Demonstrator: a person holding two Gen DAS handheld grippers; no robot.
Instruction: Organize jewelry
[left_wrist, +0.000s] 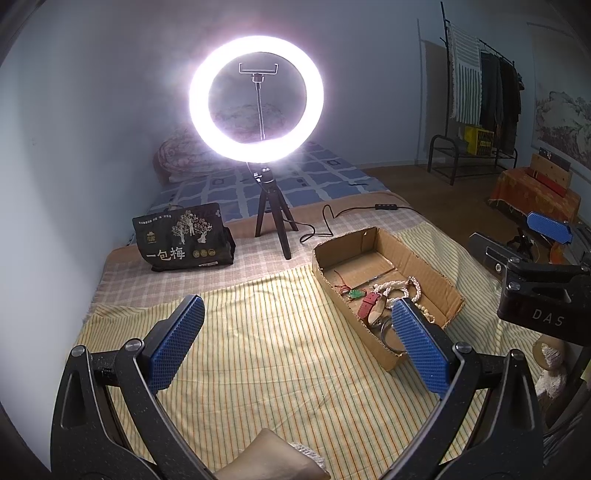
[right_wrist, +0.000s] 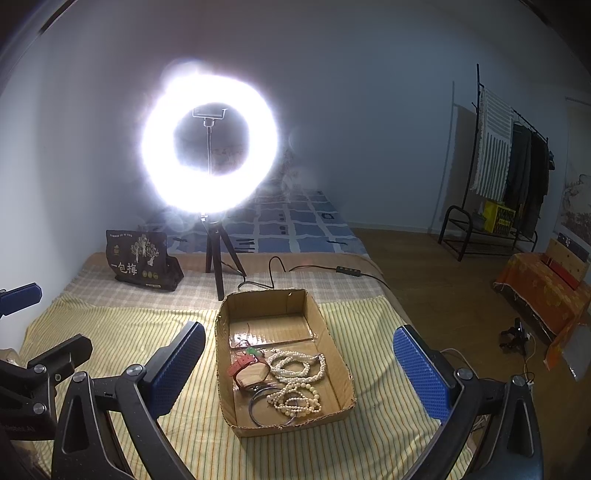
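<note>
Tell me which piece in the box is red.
The watch strap, lying at the box's left side beside the white bead strands. The small pendant just beyond it is green; the bangle at the near end is dark metal.

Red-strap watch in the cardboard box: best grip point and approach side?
Grip the red strap where it sticks out toward the box's left wall, probably coming from above with the right gripper, jaws across the strap's width. The watch lies flat; pearl strands crowd its right side, bangles its near end.
</note>
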